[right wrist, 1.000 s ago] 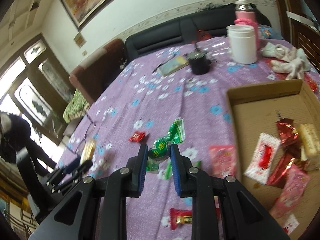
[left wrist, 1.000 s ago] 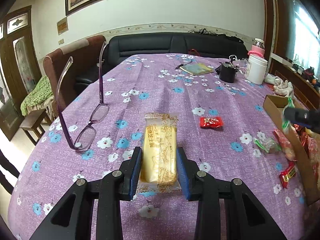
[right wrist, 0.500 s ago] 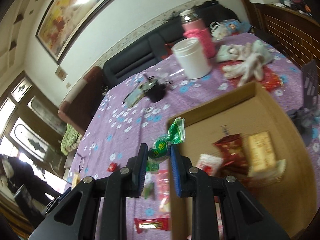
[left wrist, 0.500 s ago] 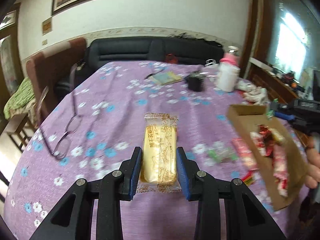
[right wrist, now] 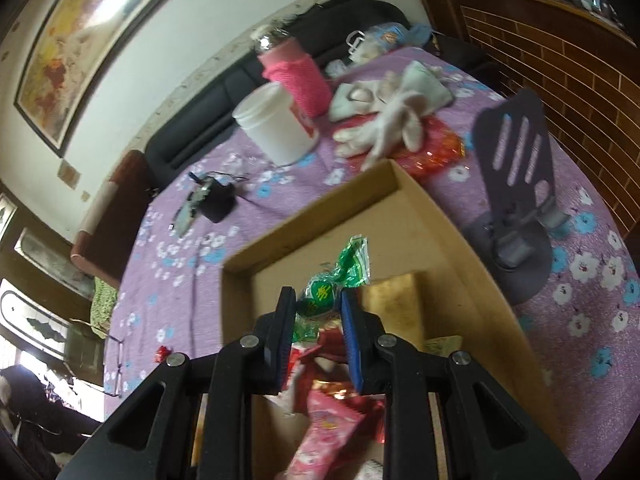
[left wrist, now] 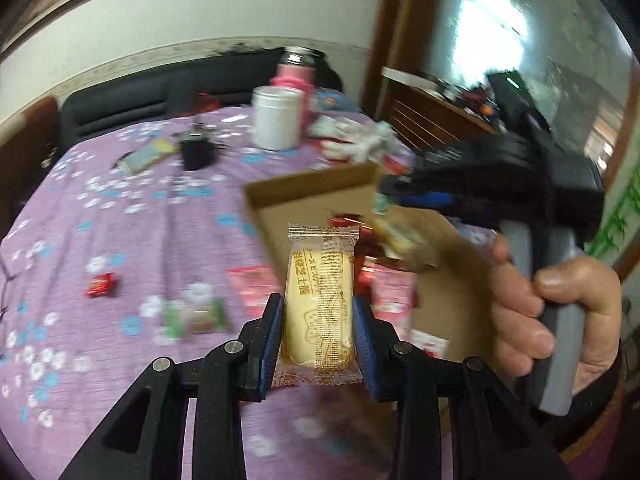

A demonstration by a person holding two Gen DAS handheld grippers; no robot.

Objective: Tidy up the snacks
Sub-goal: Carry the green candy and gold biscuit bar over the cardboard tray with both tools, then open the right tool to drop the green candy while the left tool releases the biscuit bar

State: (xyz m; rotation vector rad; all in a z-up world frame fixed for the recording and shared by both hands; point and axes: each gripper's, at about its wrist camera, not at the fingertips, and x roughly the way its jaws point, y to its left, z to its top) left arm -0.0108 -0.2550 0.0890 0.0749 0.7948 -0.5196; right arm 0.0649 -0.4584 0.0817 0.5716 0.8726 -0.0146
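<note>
My left gripper (left wrist: 319,322) is shut on a yellow wrapped cake bar (left wrist: 320,292), held in the air near the left edge of the cardboard box (left wrist: 308,196). My right gripper (right wrist: 318,312) is shut on a green wrapped candy (right wrist: 332,284) and hangs over the inside of the box (right wrist: 440,240), above several snacks in red and pink wrappers (right wrist: 332,412) and a yellow cake bar (right wrist: 396,312). In the left wrist view the right gripper (left wrist: 386,196) reaches over the box, with a person's hand (left wrist: 552,308) on its handle.
On the purple flowered tablecloth (left wrist: 120,220) lie a small red candy (left wrist: 102,284), a green packet (left wrist: 196,316) and a pink packet (left wrist: 252,284). Behind the box stand a white jar (right wrist: 276,120), a pink-sleeved bottle (right wrist: 294,74), white gloves (right wrist: 384,120) and a dark phone stand (right wrist: 516,200).
Both grippers swung right towards the box, each keeping its snack. The right one now hangs over the box interior. The left one came from mid-table to the box's left edge.
</note>
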